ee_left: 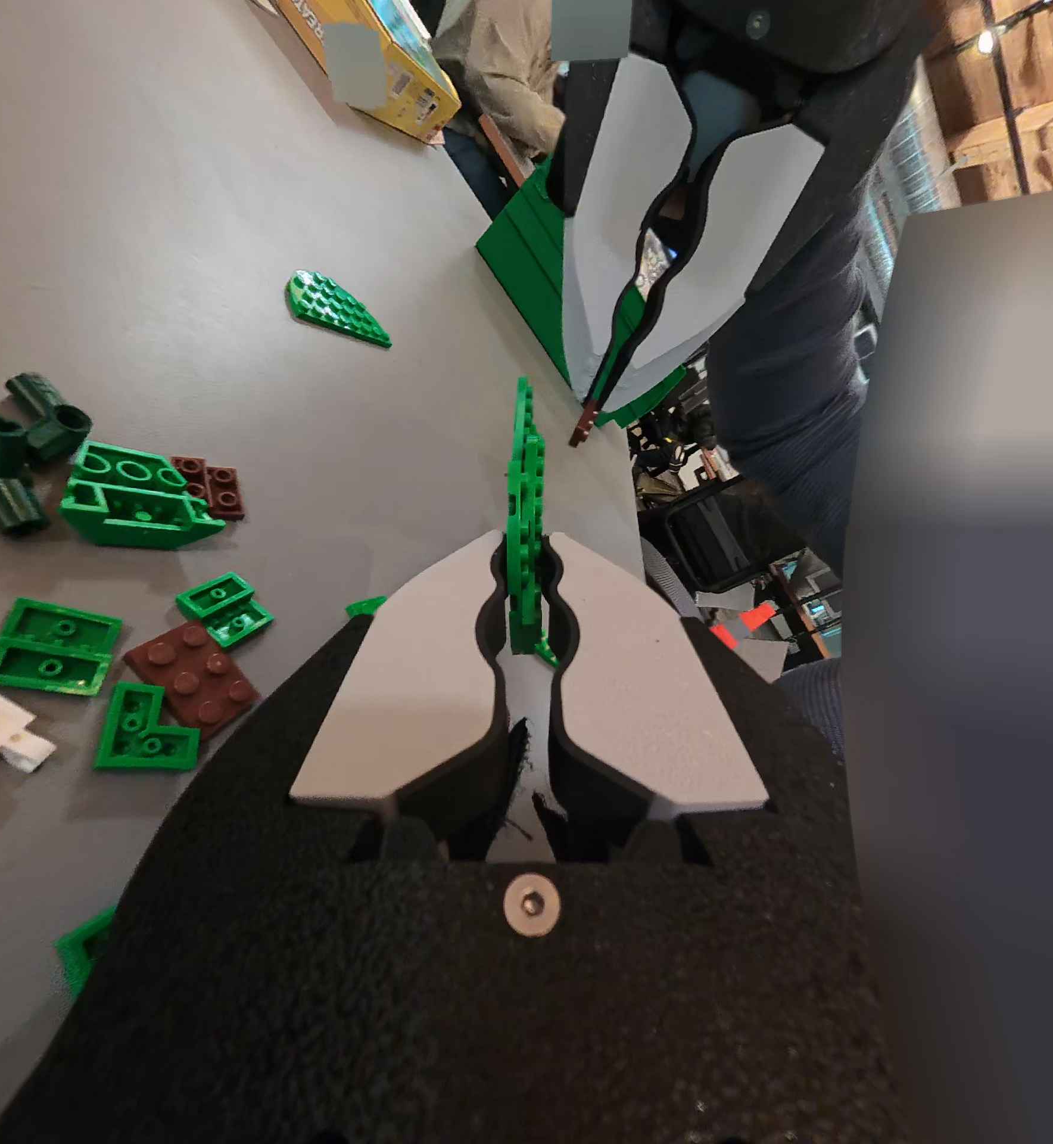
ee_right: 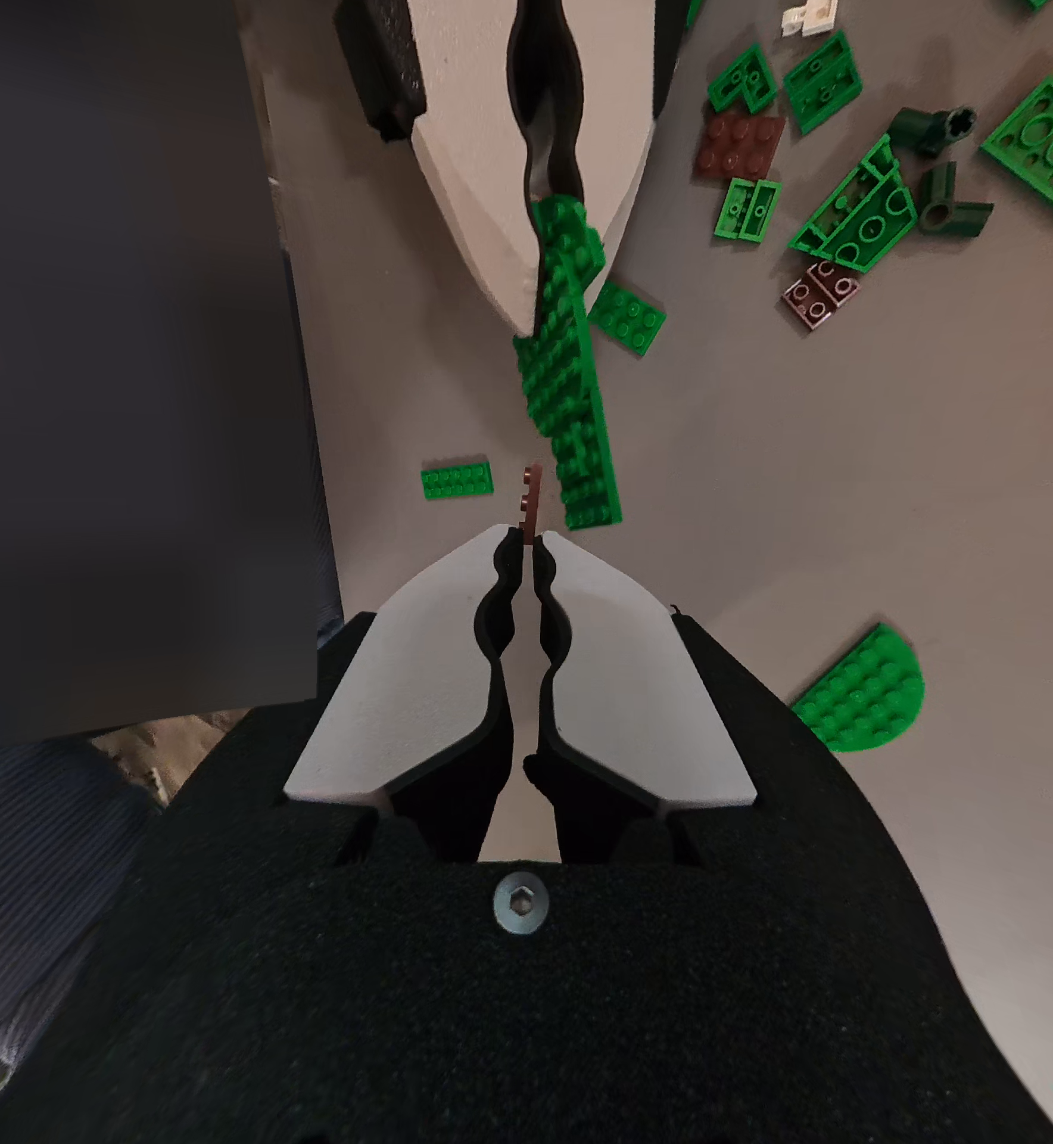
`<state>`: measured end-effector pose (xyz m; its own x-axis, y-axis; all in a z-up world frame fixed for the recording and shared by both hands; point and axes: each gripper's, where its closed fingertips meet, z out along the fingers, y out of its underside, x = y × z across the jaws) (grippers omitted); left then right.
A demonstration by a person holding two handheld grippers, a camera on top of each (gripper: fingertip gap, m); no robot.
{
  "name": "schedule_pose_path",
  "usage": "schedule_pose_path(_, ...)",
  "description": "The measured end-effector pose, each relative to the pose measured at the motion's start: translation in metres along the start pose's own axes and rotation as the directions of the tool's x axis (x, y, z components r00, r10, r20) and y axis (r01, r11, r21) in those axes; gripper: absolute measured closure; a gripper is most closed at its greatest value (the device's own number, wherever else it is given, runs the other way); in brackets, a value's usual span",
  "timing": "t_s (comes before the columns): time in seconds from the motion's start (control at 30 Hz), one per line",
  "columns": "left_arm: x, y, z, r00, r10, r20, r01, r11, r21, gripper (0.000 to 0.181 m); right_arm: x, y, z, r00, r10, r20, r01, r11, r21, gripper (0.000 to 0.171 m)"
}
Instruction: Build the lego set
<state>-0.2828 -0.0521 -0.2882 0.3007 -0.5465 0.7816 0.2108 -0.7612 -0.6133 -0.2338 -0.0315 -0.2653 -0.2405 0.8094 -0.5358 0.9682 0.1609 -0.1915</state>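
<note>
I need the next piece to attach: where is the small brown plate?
The brown plate is pinched in the right gripper, held in the air just beside the lower end of the green assembly held by the left gripper.

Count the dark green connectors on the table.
2. The upper connector lies far left on the table; the lower connector lies right beside it. More may be out of view.

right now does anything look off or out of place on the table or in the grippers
Nothing looks damaged or spilled. Loose pieces lie scattered on the grey table. The left gripper holds the green plate assembly edge-up, and the right gripper pinches a small brown plate only at its tips, a shallow grip.
</note>
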Motion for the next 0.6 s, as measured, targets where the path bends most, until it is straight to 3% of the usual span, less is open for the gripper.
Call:
schedule_pose_path(0.2,-0.009,0.003,-0.001,0.996,0.041,0.08,-0.039,0.999,-0.03,0.174,0.009,0.032,0.011,0.994,0.105,0.012,-0.105,0.995,0.004,0.168)
schedule_pose_path(0.43,-0.009,0.006,0.0,0.996,0.035,0.076,-0.032,0.998,-0.048,0.174,0.027,0.08,0.054,0.954,0.28,0.11,-0.267,0.957,-0.116,0.168)
schedule_pose_path(0.6,-0.01,0.008,0.002,0.997,0.012,0.074,-0.008,0.998,-0.058,0.174,0.043,0.081,0.053,0.958,0.282,0.047,-0.281,0.959,-0.033,0.166)
